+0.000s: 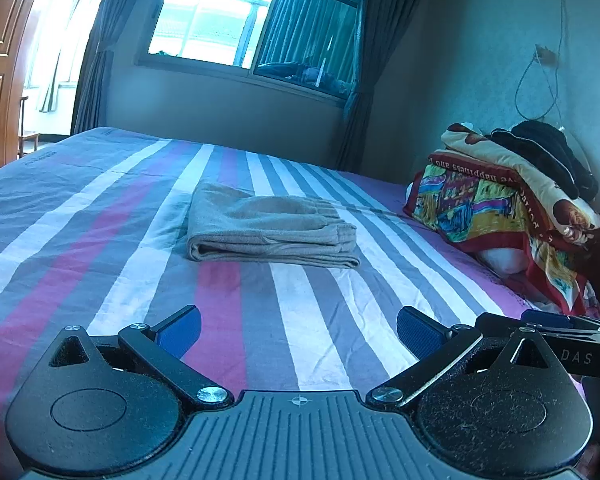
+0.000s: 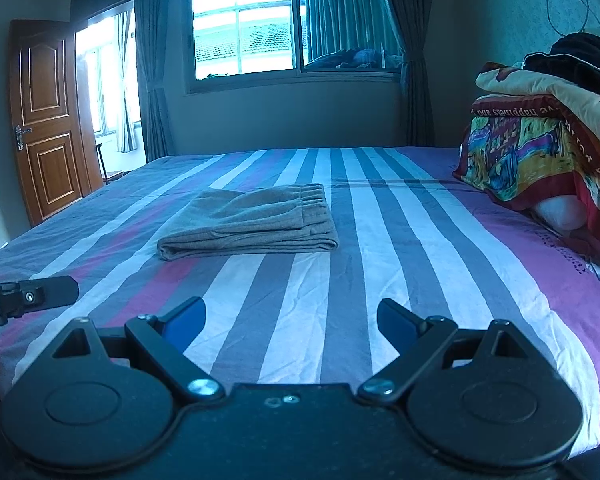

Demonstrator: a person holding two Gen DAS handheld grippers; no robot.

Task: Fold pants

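Grey-brown pants (image 1: 266,226) lie folded into a compact stack on the striped bed sheet (image 1: 100,216), elastic waistband on top toward the right. They also show in the right wrist view (image 2: 256,222). My left gripper (image 1: 298,330) is open and empty, held above the sheet well short of the pants. My right gripper (image 2: 290,322) is open and empty, also back from the pants. The right gripper's finger shows at the left wrist view's right edge (image 1: 552,322); the left gripper's finger shows at the right wrist view's left edge (image 2: 32,294).
A pile of folded colourful blankets (image 1: 496,196) with a dark garment (image 1: 548,152) on top sits at the bed's right side by the wall (image 2: 540,132). A window with curtains (image 2: 260,24) is behind the bed. A wooden door (image 2: 46,120) stands at the left.
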